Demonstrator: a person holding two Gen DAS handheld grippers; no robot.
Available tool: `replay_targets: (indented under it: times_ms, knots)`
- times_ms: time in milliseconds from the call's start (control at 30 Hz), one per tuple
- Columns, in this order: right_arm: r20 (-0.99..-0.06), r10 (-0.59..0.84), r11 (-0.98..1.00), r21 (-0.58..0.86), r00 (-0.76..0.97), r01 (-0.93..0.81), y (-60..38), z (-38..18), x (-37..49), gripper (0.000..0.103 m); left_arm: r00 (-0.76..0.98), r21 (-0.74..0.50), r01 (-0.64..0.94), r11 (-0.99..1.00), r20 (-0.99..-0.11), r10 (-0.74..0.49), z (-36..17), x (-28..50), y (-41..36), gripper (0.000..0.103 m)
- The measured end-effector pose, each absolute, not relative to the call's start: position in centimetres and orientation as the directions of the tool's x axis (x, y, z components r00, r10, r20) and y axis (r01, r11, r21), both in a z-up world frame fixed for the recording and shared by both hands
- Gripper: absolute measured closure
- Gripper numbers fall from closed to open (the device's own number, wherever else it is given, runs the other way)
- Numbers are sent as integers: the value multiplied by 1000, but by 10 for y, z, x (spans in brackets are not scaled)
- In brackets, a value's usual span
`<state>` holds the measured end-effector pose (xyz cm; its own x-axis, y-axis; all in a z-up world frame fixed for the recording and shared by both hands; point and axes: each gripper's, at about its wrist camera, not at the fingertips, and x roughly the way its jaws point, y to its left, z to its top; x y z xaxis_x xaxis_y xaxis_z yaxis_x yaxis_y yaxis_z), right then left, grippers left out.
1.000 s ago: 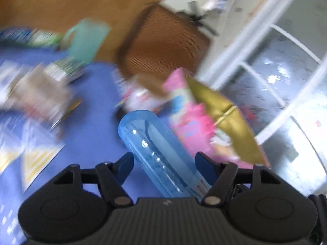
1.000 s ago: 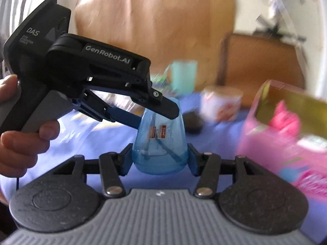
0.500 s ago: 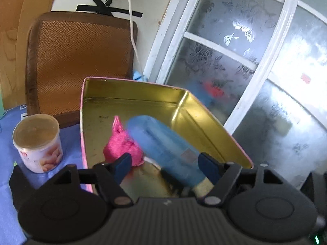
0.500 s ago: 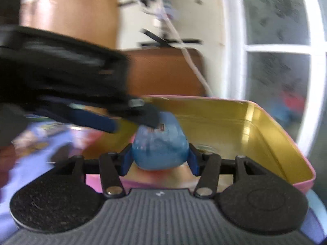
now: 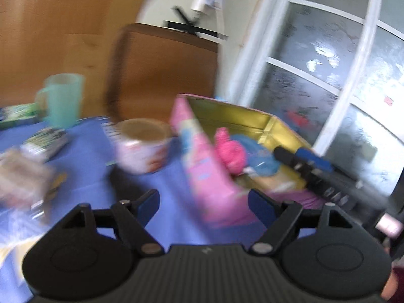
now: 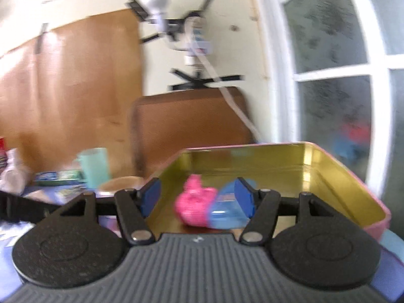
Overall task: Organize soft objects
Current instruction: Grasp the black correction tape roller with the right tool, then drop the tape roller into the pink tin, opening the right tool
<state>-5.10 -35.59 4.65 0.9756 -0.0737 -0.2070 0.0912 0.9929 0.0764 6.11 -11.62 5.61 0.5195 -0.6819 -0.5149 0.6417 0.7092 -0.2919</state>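
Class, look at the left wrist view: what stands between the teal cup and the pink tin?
A round lidded tub stands between the teal cup and the pink tin in the left wrist view.

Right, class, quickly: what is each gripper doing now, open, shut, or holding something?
Left gripper: open, holding nothing; jaws just opened.
Right gripper: open, jaws just opened; the blue soft object lies in the tin, released.

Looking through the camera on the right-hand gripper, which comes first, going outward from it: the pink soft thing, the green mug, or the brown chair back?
1. The pink soft thing, just beyond the open right gripper, lying inside the gold-lined tin beside a blue soft object.
2. The green mug, farther back on the left, on the table.
3. The brown chair back, behind the tin, against the wall.
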Motion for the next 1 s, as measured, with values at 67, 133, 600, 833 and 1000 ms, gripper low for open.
replay_targets:
  times_ms: [67,133,600,833,1000]
  knots:
    - [-215,14,998,56,976,-2,-335,48,-48,37,558,-289,601,745,-517,-650,50,59,-87,23]
    - [-255,108,994,30,961,-104,-312,47,-38,39,600,-296,539,789,-523,-606,41,61,-53,23]
    - [-571,77,969,-151,817,-197,-234,-6,71,50,669,-405,353,843,-520,-531,5,77,22,23]
    - [-589,221,965,14,777,-263,-247,-3,20,79,634,-416,374,829,-538,-556,7,77,13,23]
    - [-565,302,948,94,768,-304,-249,-4,-22,80,493,-570,423,704,-508,-707,14,82,-14,23]
